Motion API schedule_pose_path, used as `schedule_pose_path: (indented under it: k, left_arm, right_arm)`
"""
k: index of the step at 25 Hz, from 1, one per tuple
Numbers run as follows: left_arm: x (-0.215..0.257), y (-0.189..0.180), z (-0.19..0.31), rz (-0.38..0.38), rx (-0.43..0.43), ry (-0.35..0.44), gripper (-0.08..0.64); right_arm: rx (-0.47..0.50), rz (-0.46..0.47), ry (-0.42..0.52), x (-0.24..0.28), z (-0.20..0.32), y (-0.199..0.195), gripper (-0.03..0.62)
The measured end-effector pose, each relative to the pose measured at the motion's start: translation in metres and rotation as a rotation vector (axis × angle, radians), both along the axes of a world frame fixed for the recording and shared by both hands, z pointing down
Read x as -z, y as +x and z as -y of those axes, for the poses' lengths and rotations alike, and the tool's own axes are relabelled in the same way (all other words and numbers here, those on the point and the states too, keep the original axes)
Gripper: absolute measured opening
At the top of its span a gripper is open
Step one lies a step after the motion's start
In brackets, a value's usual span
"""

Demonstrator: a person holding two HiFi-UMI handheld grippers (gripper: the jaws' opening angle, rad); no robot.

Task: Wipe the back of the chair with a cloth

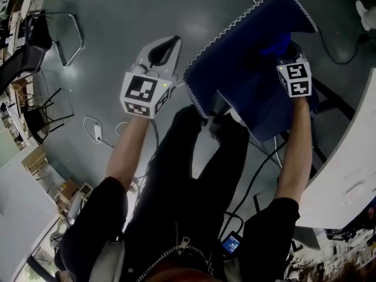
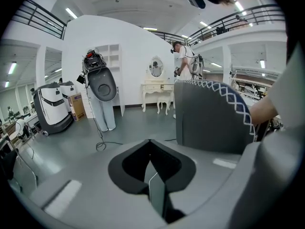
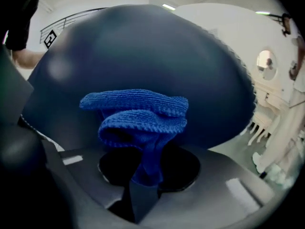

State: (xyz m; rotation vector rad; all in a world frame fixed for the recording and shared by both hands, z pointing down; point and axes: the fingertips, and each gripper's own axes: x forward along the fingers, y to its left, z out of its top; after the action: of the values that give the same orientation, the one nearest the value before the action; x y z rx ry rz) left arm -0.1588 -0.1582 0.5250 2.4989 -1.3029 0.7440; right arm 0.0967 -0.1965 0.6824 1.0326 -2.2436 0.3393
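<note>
Grey, smooth floor (image 1: 117, 16) spreads under a big white-walled hall, with loose cables (image 1: 97, 131) lying on it and the curved edge of a white table (image 1: 346, 175) at the right. Just ahead of the person's legs stands the chair (image 1: 247, 46), its rounded back covered in dark blue fabric and edged with white zigzag stitching. The right claw (image 3: 143, 175) has its jaws pinched on a bright blue cloth (image 3: 138, 113), a ribbed, knitted-looking piece bunched in soft folds, and the bundle sits up against the chair's broad back. The left claw (image 2: 151, 175) is held off to the chair's left side, apart from it, with its jaws closed together and nothing between them. Far off stands a white dressing table (image 2: 156, 92) with an oval mirror.
</note>
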Motion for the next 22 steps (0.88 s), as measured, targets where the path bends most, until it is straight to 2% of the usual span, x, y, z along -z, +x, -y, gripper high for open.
schedule_pose_path:
  k: [3, 5, 8, 12, 14, 17, 19, 22]
  left_arm:
    - [0.000, 0.003, -0.001, 0.000, 0.005, 0.002, 0.009]
    - [0.001, 0.003, -0.002, -0.003, 0.006, -0.004, 0.009]
    - [0.008, 0.002, -0.002, -0.002, 0.000, -0.012, 0.009]
    - [0.018, -0.003, 0.000, -0.009, 0.018, -0.018, 0.009]
    - [0.021, -0.003, -0.003, -0.008, 0.023, -0.025, 0.009]
    - [0.023, -0.004, -0.006, -0.002, 0.026, -0.036, 0.009]
    - [0.024, -0.005, -0.007, 0.001, 0.029, -0.042, 0.009]
    - [0.029, -0.010, -0.007, 0.002, 0.034, -0.046, 0.009]
  right_arm:
    - [-0.169, 0.051, 0.011, 0.004, 0.009, 0.027, 0.106]
    - [-0.181, 0.109, 0.025, 0.014, -0.004, 0.017, 0.106]
    - [-0.082, 0.198, 0.047, 0.045, -0.040, -0.026, 0.106]
    - [0.145, 0.280, 0.042, 0.083, -0.100, -0.099, 0.106]
    - [0.271, 0.291, 0.021, 0.092, -0.133, -0.132, 0.107]
    - [0.425, 0.251, -0.004, 0.095, -0.167, -0.166, 0.107]
    - [0.468, 0.227, 0.001, 0.093, -0.167, -0.175, 0.107]
    - [0.473, 0.217, -0.020, 0.092, -0.151, -0.174, 0.109]
